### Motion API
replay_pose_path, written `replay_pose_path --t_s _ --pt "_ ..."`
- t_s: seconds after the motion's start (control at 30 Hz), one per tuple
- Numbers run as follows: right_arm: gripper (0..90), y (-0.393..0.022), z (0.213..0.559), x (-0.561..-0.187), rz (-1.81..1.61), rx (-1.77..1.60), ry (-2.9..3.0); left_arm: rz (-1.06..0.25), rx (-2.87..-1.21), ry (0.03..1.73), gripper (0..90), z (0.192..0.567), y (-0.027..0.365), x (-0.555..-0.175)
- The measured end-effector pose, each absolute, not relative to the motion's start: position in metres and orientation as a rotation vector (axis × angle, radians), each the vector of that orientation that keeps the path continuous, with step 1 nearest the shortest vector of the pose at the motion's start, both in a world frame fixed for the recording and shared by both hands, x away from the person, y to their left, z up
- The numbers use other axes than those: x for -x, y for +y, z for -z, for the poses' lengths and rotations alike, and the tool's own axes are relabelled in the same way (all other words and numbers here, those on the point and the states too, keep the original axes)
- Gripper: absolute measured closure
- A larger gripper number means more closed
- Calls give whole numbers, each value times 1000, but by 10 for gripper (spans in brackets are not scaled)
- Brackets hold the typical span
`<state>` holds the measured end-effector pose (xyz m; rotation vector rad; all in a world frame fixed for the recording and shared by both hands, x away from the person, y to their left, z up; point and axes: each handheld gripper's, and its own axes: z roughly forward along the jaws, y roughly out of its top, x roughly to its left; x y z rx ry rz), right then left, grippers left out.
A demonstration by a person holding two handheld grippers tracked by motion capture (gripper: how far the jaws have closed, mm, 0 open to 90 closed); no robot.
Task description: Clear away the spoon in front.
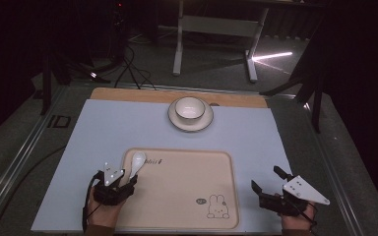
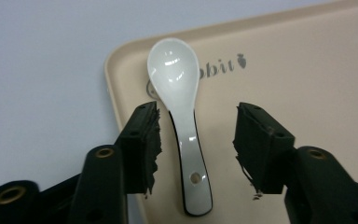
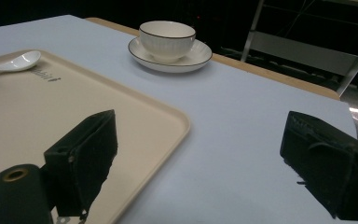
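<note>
A white ceramic spoon (image 2: 182,121) with a dark-edged handle lies on the far left corner of the beige tray (image 1: 187,191); the spoon (image 1: 137,162) has its bowl away from me. My left gripper (image 2: 196,144) straddles the handle with both pads apart from it, open. The left gripper (image 1: 126,178) sits at the tray's left edge. My right gripper (image 1: 267,178) rests open at the tray's right side over the blue mat, nothing between its jaws; the right gripper (image 3: 200,163) looks toward the spoon (image 3: 13,62) and a white cup (image 3: 167,39).
A white cup (image 1: 190,109) stands on a saucer (image 1: 190,123) at the far middle of the light blue mat (image 1: 108,128). A rabbit drawing (image 1: 216,206) marks the tray's near right. Table legs and cables stand beyond the far edge.
</note>
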<state>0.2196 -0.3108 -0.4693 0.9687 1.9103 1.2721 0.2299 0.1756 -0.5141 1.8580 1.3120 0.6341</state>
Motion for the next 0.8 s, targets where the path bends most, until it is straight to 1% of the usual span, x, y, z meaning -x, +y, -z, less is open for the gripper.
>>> replay_pose_path --t_s 0.07,0.2,0.37,0.47,0.6,0.8 --pt "108 -311 469 -220 -1272 -969 1911 -636 -1855 1294 453 512 178 -231" --pt "108 -311 469 -219 -1271 -967 1912 -640 -1839 1258 433 508 185 -231" --pt "108 -310 469 -219 -1272 -966 1914 -638 -1828 1217 425 504 193 -232" --pt "108 -310 469 -219 -1271 -967 1915 -647 -1848 1143 421 502 199 -234" --pt "107 -311 469 -220 -1271 -966 1915 -653 -1853 1088 420 500 202 -237" --pt "108 -311 469 -220 -1268 -964 1916 -664 -1843 1115 417 504 210 -246"
